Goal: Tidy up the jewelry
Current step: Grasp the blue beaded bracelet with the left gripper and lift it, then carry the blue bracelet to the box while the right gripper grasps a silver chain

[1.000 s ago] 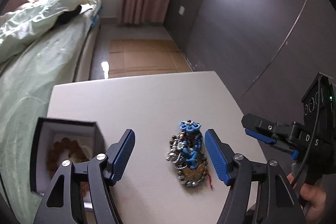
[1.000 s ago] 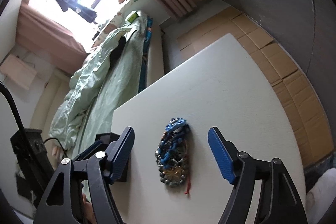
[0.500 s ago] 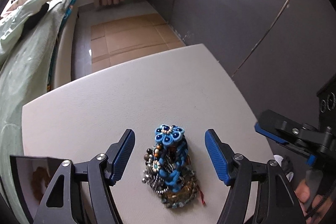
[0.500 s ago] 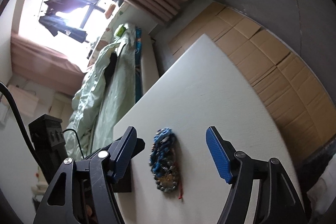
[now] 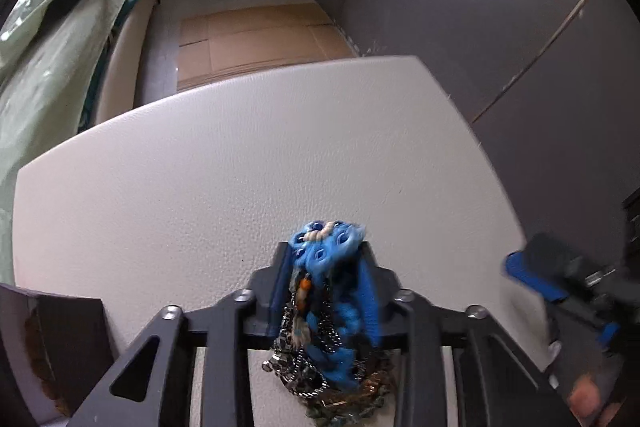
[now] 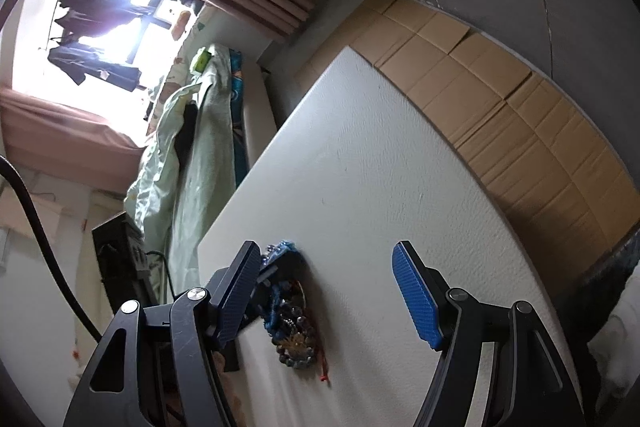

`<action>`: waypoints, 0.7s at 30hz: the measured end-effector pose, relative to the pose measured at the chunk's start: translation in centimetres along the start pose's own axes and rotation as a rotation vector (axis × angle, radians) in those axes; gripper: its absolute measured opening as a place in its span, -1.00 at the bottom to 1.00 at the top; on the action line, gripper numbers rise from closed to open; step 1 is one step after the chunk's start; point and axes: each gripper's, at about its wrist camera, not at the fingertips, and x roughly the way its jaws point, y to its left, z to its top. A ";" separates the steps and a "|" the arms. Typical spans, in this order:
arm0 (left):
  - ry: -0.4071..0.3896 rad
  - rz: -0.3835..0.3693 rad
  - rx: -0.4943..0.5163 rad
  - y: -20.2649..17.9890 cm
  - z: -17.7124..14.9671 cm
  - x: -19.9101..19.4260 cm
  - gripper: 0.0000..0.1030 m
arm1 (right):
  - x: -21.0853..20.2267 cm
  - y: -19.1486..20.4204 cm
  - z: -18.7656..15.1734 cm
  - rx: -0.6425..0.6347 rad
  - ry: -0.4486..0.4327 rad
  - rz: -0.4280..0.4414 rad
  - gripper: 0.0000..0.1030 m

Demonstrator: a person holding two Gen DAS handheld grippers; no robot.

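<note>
A tangled pile of jewelry (image 5: pixel 328 311), topped by a blue flower piece (image 5: pixel 326 243) with chains and beads under it, lies on the white table (image 5: pixel 240 147). My left gripper (image 5: pixel 326 259) points steeply down over it; its jaws are closing, and the blue pads press the pile from both sides. The right wrist view shows the same pile (image 6: pixel 294 335) low on the table (image 6: pixel 380 167), its far end pinched in the left gripper's fingers (image 6: pixel 270 273). My right gripper (image 6: pixel 326 255) hovers open just right of the pile, with nothing between its pads.
A dark jewelry box (image 5: pixel 68 339) stands at the table's near left corner. A bed with pale green bedding (image 5: pixel 48 47) runs along the left. Flattened cardboard (image 5: pixel 256 39) covers the floor beyond the table, and a dark wall (image 5: pixel 500 27) stands close on the right.
My left gripper came down over the pile and its jaws went from wide apart to pinching the jewelry. The right gripper rolled and sank slightly, still open.
</note>
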 end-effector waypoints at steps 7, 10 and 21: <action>-0.061 -0.008 -0.029 0.9 -0.9 -3.1 -0.64 | 1.8 1.5 -0.9 -0.053 0.055 -0.004 0.04; -0.088 -0.021 -0.033 1.3 -1.2 -4.4 -0.65 | 2.4 2.2 -1.5 -0.086 0.076 -0.010 -0.04; -0.172 -0.033 -0.088 2.8 -2.5 -8.7 -0.65 | 4.4 4.3 -3.7 -0.214 0.140 -0.062 -0.23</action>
